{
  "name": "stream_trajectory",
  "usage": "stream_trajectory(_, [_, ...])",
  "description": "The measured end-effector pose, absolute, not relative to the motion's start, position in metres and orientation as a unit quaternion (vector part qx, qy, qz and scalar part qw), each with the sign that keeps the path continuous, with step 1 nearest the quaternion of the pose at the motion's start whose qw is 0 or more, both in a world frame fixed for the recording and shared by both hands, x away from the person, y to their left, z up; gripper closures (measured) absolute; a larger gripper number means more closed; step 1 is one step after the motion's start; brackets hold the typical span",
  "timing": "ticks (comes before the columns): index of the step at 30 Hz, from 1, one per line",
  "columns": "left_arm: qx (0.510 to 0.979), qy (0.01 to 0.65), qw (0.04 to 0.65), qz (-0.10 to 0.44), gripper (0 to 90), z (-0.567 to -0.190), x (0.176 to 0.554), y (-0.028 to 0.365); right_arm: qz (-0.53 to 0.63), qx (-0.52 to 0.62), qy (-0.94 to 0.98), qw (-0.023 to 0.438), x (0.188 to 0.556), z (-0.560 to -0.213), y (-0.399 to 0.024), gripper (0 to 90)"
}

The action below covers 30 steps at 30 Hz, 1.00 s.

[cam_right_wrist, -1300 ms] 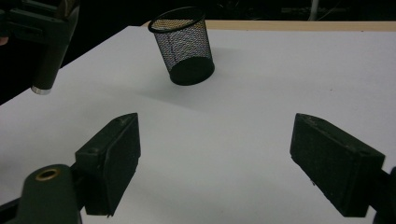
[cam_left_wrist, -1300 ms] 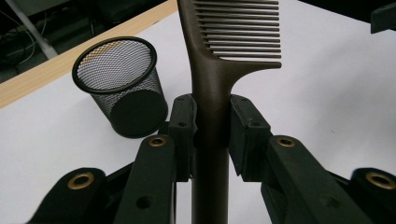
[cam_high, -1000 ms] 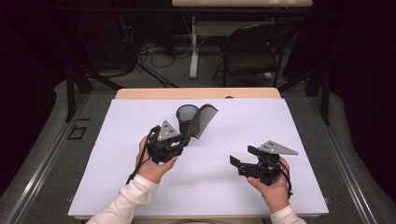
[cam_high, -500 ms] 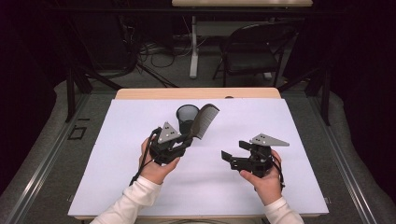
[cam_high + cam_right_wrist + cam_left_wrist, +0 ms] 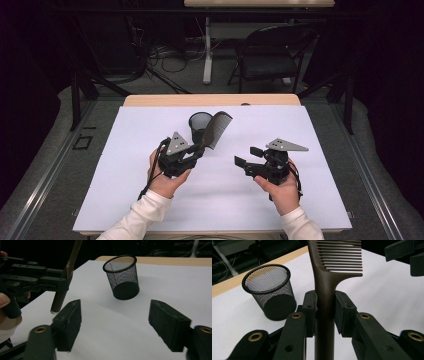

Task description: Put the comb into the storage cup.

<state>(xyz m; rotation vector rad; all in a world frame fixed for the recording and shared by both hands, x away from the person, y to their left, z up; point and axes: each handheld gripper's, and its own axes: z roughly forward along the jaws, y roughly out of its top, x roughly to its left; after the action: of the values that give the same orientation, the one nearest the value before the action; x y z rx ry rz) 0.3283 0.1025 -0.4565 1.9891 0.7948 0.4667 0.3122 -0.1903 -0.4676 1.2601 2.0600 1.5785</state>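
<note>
My left gripper (image 5: pixel 200 150) is shut on the handle of a dark comb (image 5: pixel 218 129). The comb slants up with its teeth at the top, just in front of a black mesh cup (image 5: pixel 199 125) standing upright on the white sheet. In the left gripper view the pads (image 5: pixel 310 311) press both sides of the comb's handle (image 5: pixel 324 290), with the mesh cup (image 5: pixel 270 290) to the left. My right gripper (image 5: pixel 248 156) is open, points left toward the comb, and holds nothing. Its jaws have just been closing a little. In the right gripper view the mesh cup (image 5: pixel 122 277) lies ahead and the comb's handle (image 5: pixel 60 300) is at the left.
A white sheet (image 5: pixel 310 195) covers the table, and a wooden strip (image 5: pixel 210 100) shows along the far edge. Beyond the table stand a folding chair (image 5: pixel 272 60) and a table leg with cables on the floor. A person's hands and white sleeves come in from the bottom.
My right gripper has moved left and slightly up toward the comb, and its jaws have narrowed somewhat. The left gripper and comb have stayed put.
</note>
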Motion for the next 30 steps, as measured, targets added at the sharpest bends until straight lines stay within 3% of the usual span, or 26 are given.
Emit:
stream_trajectory(8, [0.804, 0.323, 0.461, 0.191, 72.5, -0.457, 0.328, 0.104, 0.554, 0.425, 0.706, 0.121, 0.313, -0.464, -0.188, 33.1])
stream_trajectory(30, [0.799, 0.321, 0.469, 0.198, 72.5, -0.46, 0.327, 0.106, 0.577, 0.417, 0.696, 0.09, 0.319, -0.46, -0.178, 34.1])
